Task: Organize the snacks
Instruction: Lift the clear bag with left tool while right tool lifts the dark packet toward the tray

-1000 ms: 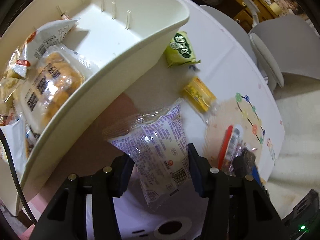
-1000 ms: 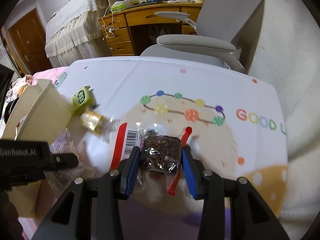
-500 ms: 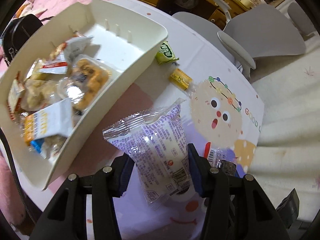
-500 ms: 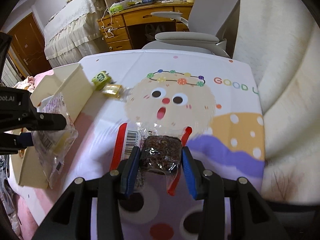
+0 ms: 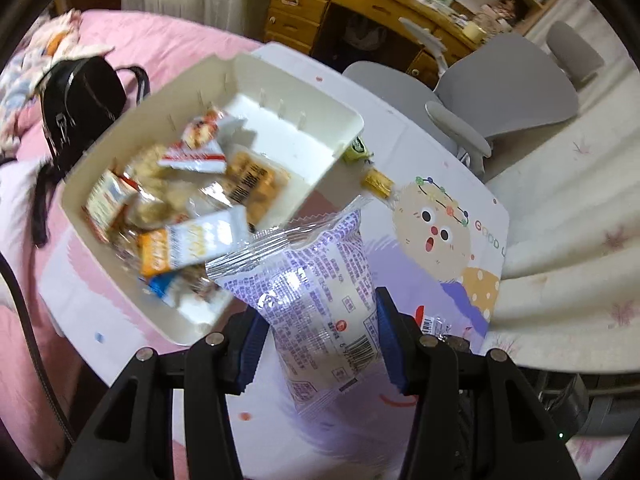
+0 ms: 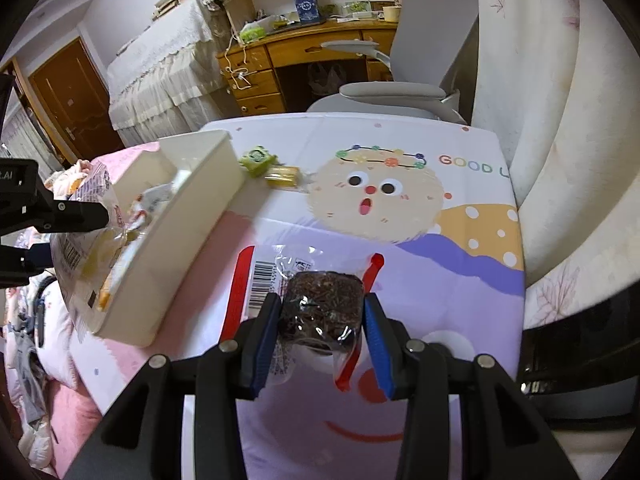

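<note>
Left gripper (image 5: 318, 344) clamps a purple-print snack pack (image 5: 320, 300), held up by the cream bin's (image 5: 320, 168) near corner; right gripper (image 6: 320, 336) pinches a dark cake in clear wrap w/ red edges (image 6: 324, 308) above the mat. Best bet: carry each fully over the rim, lower into the free end, then release. 2 small packs, green (image 6: 258, 159) & yellow (image 6: 285, 176), wait beside the bin.

Looking like a home bedroom w/ a study corner. A pink bedspread (image 5: 168, 52) is lying left of a cartoon-print tablecloth (image 6: 440, 208), w/ a black bag (image 5: 80, 100) sitting on it. A wooden desk (image 6: 312, 52) w/ drawers is standing at the back, clutter piling on top, shelves w/ books above. A grey office chair (image 6: 420, 52) is sitting in front; a brown door (image 6: 72, 100) is showing far left.
</note>
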Motion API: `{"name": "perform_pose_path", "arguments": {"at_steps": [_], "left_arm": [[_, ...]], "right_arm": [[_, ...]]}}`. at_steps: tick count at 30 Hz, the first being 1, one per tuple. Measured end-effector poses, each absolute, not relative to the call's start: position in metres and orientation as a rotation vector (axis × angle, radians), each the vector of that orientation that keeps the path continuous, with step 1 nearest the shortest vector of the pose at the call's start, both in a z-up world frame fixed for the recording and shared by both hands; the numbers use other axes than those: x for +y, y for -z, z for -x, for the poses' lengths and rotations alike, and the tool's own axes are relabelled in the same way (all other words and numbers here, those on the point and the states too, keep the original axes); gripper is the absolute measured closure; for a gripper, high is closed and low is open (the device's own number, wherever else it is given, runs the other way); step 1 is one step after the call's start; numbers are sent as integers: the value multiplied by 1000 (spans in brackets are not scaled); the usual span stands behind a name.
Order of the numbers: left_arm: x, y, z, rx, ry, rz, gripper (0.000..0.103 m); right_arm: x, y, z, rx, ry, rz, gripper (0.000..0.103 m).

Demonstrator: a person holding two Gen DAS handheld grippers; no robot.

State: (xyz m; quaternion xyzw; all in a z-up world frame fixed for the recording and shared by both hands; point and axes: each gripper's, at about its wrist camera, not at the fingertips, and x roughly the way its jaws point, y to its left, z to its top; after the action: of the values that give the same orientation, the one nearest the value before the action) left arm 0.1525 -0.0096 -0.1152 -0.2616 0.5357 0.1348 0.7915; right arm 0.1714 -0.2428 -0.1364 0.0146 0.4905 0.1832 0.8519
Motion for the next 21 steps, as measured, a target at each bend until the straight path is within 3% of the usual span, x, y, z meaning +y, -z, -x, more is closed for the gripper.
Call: {"name": "perform_pose_path", "arguments": {"at_steps": [7,21], "left_arm": [[16,88,-128,1152,-230,454,54],[80,87,-106,1169,-29,363,54]], "right_arm": [[-225,123,-157,1016,-429,-92,61],[-162,101,-130,1004,-435,-142,61]]}}
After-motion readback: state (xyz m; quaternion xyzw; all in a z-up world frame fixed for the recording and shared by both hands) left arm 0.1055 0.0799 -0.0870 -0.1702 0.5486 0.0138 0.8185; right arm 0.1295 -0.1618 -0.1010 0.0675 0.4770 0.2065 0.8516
